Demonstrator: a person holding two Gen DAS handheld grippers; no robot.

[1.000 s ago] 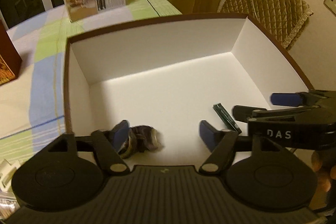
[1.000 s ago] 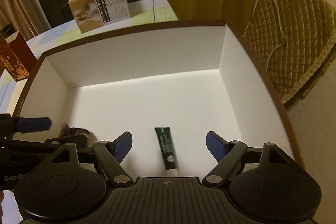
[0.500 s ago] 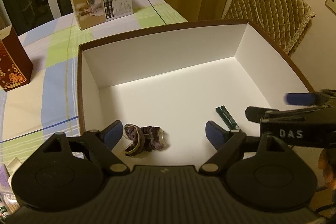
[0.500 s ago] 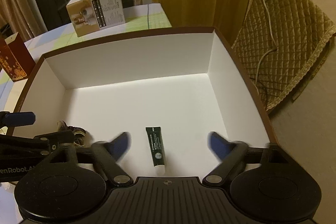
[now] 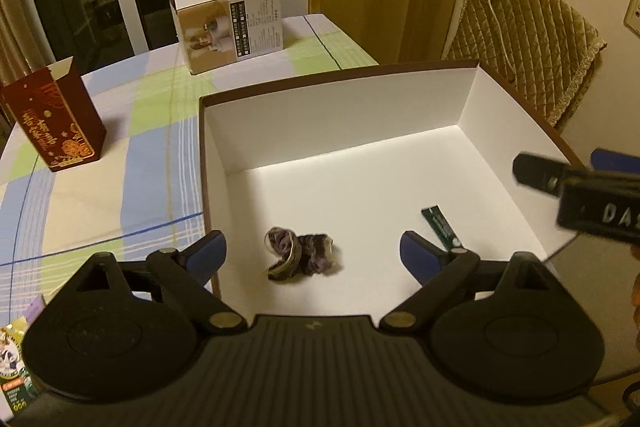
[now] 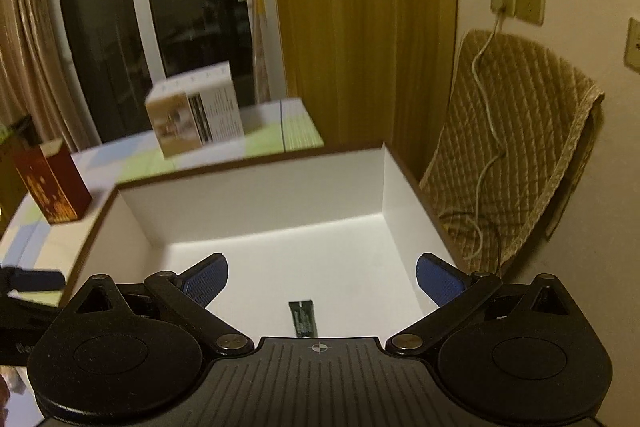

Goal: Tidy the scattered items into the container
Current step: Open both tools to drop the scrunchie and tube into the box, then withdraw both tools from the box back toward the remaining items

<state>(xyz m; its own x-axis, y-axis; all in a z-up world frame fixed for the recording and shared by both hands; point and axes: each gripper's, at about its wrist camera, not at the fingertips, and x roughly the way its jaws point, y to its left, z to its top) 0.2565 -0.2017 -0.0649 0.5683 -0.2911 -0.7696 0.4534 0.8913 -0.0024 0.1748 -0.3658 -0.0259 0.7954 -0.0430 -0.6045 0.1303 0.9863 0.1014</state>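
A large white box with a brown rim (image 5: 340,77) (image 6: 248,161) stands on the table. On its floor lie a crumpled purple scrunchie (image 5: 300,258) and a dark green tube (image 5: 440,227) (image 6: 303,319). My left gripper (image 5: 312,255) hovers open above the box's near edge, with the scrunchie below the gap between its fingers. My right gripper (image 6: 322,277) is open too, raised above the near side of the box, nothing in it. In the left wrist view the right gripper's side shows at the right edge (image 5: 576,175).
A white product carton (image 5: 228,21) and a dark red gift box (image 5: 54,121) stand on the checked tablecloth (image 5: 120,163) left of and behind the box. Small packets (image 5: 14,367) lie at the near left corner. A quilted chair cover (image 6: 516,147) hangs by the wall on the right.
Both grippers have lifted up and back from the box floor. The scrunchie and the tube stay lying inside, and more of the table and room shows.
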